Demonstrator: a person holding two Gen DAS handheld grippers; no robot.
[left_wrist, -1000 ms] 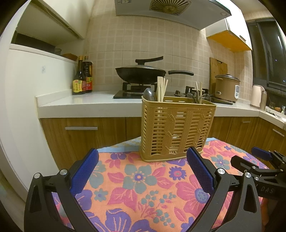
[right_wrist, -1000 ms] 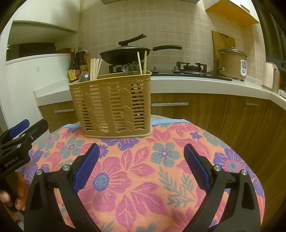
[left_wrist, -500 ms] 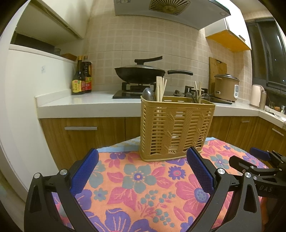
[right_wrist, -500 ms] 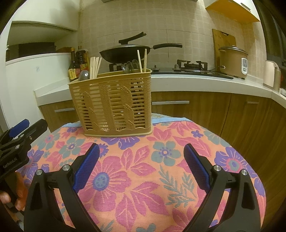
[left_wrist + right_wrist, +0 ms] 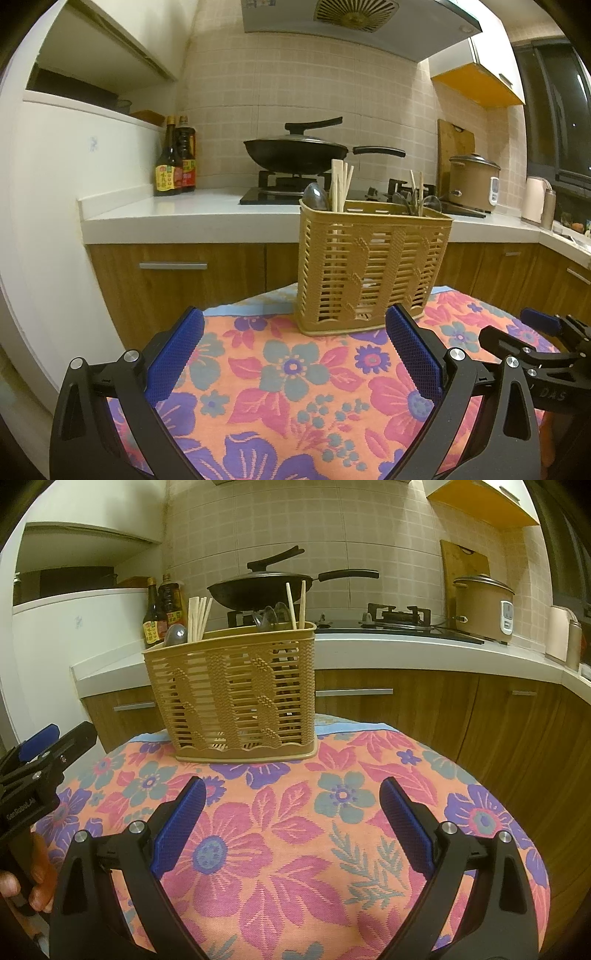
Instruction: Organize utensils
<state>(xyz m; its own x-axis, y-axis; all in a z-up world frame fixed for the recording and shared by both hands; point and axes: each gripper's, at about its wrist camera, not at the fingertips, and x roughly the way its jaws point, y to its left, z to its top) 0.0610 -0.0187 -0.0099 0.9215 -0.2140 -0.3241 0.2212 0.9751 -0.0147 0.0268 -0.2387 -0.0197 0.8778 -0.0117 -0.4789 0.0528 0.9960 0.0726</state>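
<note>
A tan slotted utensil basket (image 5: 371,266) stands upright on the floral tablecloth (image 5: 288,373); it also shows in the right wrist view (image 5: 236,694). Chopsticks (image 5: 340,184) and spoons (image 5: 314,195) stick out of its left end, more chopsticks (image 5: 295,605) and spoons at its right end. My left gripper (image 5: 295,350) is open and empty, low over the cloth in front of the basket. My right gripper (image 5: 291,816) is open and empty, also in front of the basket, and appears at the right edge of the left wrist view (image 5: 535,332).
Behind the round table runs a white kitchen counter (image 5: 184,218) with wooden cabinets, sauce bottles (image 5: 173,162), a black wok on the stove (image 5: 295,151), a rice cooker (image 5: 472,181) and a kettle (image 5: 533,199). The table edge drops off at the right (image 5: 517,812).
Both grippers have drifted slightly; the basket sits a touch higher in both views. Both stay open and empty.
</note>
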